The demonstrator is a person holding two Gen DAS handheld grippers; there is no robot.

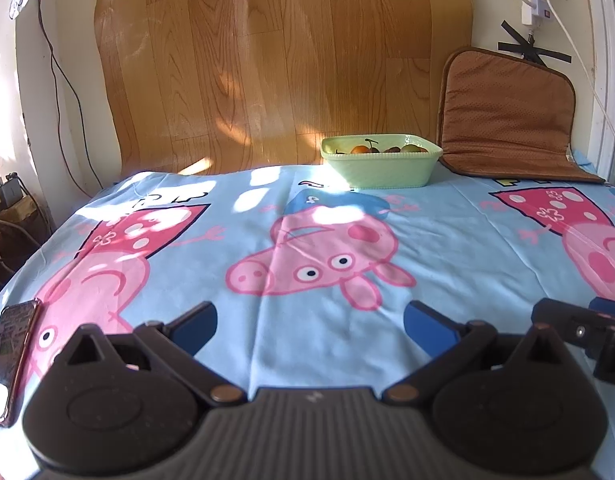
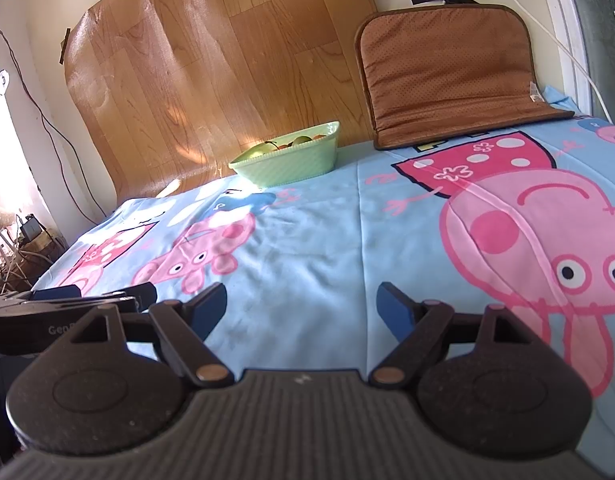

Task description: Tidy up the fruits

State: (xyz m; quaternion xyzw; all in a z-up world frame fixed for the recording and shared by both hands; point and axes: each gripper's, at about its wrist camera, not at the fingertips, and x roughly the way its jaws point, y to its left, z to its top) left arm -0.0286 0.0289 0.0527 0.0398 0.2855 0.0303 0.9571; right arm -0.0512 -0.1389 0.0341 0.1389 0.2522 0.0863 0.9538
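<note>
Broadly, most of both frames is filled by the light-blue cloth [image 1: 327, 248] printed with pink cartoon pigs, which covers the surface from the bottom edge up to the middle. Behind it, across the upper centre, a wood-grain sheet [image 1: 267, 60] leans on the wall, and at the upper right a brown padded mat [image 1: 507, 116] stands propped up with its lower flap lying on the cloth.

Next in size, my left gripper [image 1: 311, 328] sits at the bottom of the left wrist view with its blue-padded fingers [image 1: 427, 326] spread wide apart and nothing between them. My right gripper [image 2: 303, 312] sits likewise at the bottom of the right wrist view, jaws parted and empty. In that view the left tool lies at the lower left edge, and I can read only the letters "Gen" on its body; the rest is cut off.

At the far edge of the cloth, just right of centre in the left view, stands the pale green bowl [image 1: 381, 164], rectangular, with its long axis running across the frame. In the right view it shows upper centre [image 2: 287, 156], one corner turned toward me. It holds the fruits [image 1: 363, 149]: one orange piece and some darker green ones with a thin stem sticking up; exact kinds I cannot tell.

A phone [image 1: 13, 352] lies at the lower left edge of the left view, its screen text too blurred to read.
</note>
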